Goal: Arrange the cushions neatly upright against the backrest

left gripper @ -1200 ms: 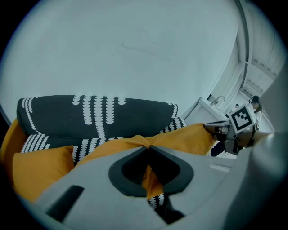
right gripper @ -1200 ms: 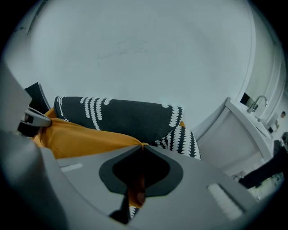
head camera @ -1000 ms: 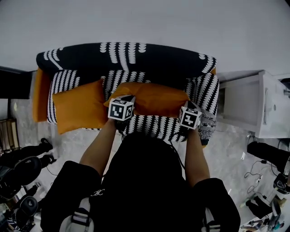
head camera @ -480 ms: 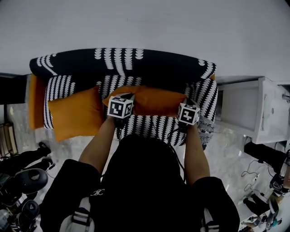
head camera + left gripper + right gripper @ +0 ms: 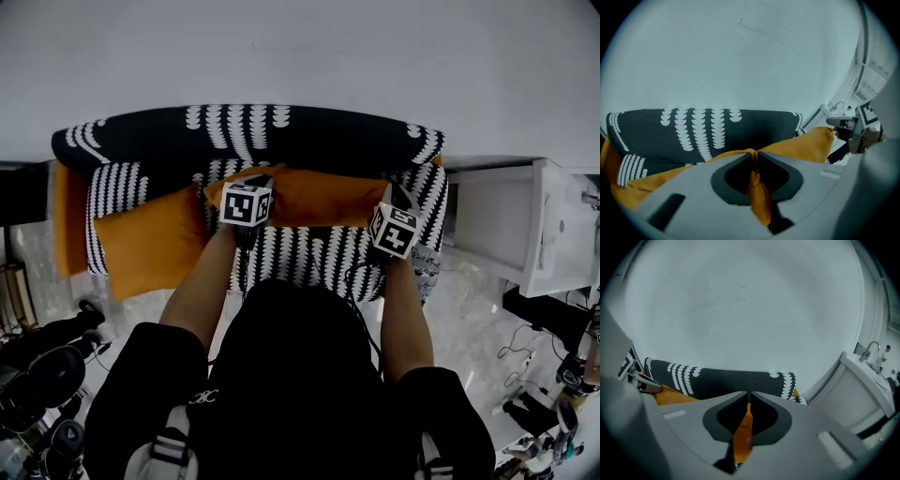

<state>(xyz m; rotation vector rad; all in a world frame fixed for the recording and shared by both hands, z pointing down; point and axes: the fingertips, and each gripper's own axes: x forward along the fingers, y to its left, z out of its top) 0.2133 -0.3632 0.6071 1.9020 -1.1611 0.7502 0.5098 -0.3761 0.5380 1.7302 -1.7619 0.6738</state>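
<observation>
An orange cushion [image 5: 323, 195] stretches across the black-and-white patterned sofa, close to its backrest [image 5: 244, 136]. My left gripper [image 5: 261, 178] pinches the cushion's left end, and my right gripper [image 5: 388, 193] pinches its right end. In the left gripper view, orange fabric [image 5: 806, 145] is squeezed between the tips of my left gripper [image 5: 753, 152]. The right gripper view shows a fold of fabric [image 5: 740, 432] caught in my right gripper [image 5: 749, 393]. Both pairs of jaws have just been opening slightly, with fabric still between them. A second orange cushion [image 5: 150, 239] lies tilted on the left of the seat.
A white cabinet [image 5: 525, 225] stands right of the sofa, with a tap [image 5: 871, 350] above it. Dark equipment [image 5: 37, 366] and cables [image 5: 553, 394] lie on the floor at either side. A plain wall rises behind the backrest.
Both grippers have carried the orange cushion away from the seat's front edge toward the backrest. The cushion now sits close under the backrest.
</observation>
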